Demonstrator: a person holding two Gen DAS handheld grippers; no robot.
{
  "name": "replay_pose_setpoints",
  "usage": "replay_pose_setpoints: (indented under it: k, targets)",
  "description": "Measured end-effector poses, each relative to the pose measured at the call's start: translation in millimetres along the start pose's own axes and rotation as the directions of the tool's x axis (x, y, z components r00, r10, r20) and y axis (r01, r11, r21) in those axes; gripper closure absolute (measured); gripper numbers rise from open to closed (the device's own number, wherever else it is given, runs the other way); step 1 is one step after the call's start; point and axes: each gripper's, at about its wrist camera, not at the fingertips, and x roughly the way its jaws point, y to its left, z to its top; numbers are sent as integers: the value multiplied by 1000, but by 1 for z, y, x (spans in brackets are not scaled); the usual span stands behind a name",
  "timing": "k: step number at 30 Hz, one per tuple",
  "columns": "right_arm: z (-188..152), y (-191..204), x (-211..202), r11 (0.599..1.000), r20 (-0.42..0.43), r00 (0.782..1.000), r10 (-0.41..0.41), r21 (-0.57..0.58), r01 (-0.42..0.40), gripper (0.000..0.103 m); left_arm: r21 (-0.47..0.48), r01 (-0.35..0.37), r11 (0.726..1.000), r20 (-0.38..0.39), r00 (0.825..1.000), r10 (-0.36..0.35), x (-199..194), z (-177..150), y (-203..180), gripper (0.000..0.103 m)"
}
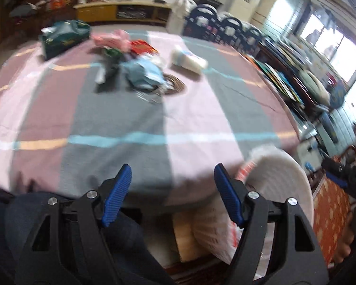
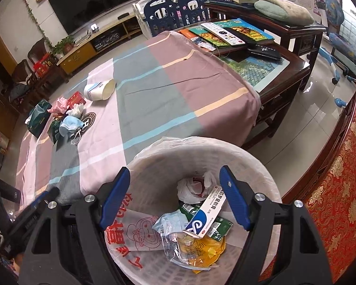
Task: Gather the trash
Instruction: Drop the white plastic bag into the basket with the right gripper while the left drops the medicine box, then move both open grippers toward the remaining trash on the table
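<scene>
The left gripper (image 1: 172, 175) hung over the near edge of the bench (image 1: 201, 109), which was covered with a striped cloth in pink, grey and mauve. Its blue fingers (image 1: 117, 194) stood wide apart with nothing between them. The left wrist view was blurred.

The right gripper (image 2: 175, 180) pointed down into the white trash basket (image 2: 268, 180), which stood just beside the bench edge and was lined with a thin plastic bag with red print. Its fingers (image 2: 235, 199) were also apart and held nothing. Inside the basket lay a white and blue medicine box (image 2: 205, 216), a crumpled white bag (image 2: 189, 190), a green packet (image 2: 222, 228), a yellow wrapper (image 2: 201, 249) and some clear plastic (image 2: 170, 247).

The rest of the trash was still on the far part of the bench, well apart from the basket: a blue face mask (image 2: 68, 124), a pink tissue (image 2: 60, 104), a white tissue (image 2: 77, 109), a small red box (image 2: 74, 98) and a paper cup (image 2: 99, 90) lying on its side. A dark green bag (image 2: 38, 118) rested near the bench edge beside this pile. In the left wrist view the same pile (image 1: 135, 64) appeared at the far end of the cloth.
</scene>
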Motion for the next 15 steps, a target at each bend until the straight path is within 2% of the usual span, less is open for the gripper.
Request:
replay_pose_setpoints:
  k: [4, 11, 15]
  targets:
    - [0, 13, 6, 1000, -12, 1000, 7, -22, -7, 27, -15, -103, 995, 75, 992, 103, -7, 19, 23, 28]
    - [2, 41, 13, 998, -20, 999, 25, -63, -26, 27, -94, -170, 981, 130, 975, 181, -6, 46, 57, 23]
    - [6, 63, 20, 995, -23, 999, 40, -95, -42, 27, -165, -212, 963, 167, 956, 239, 2, 59, 74, 18]
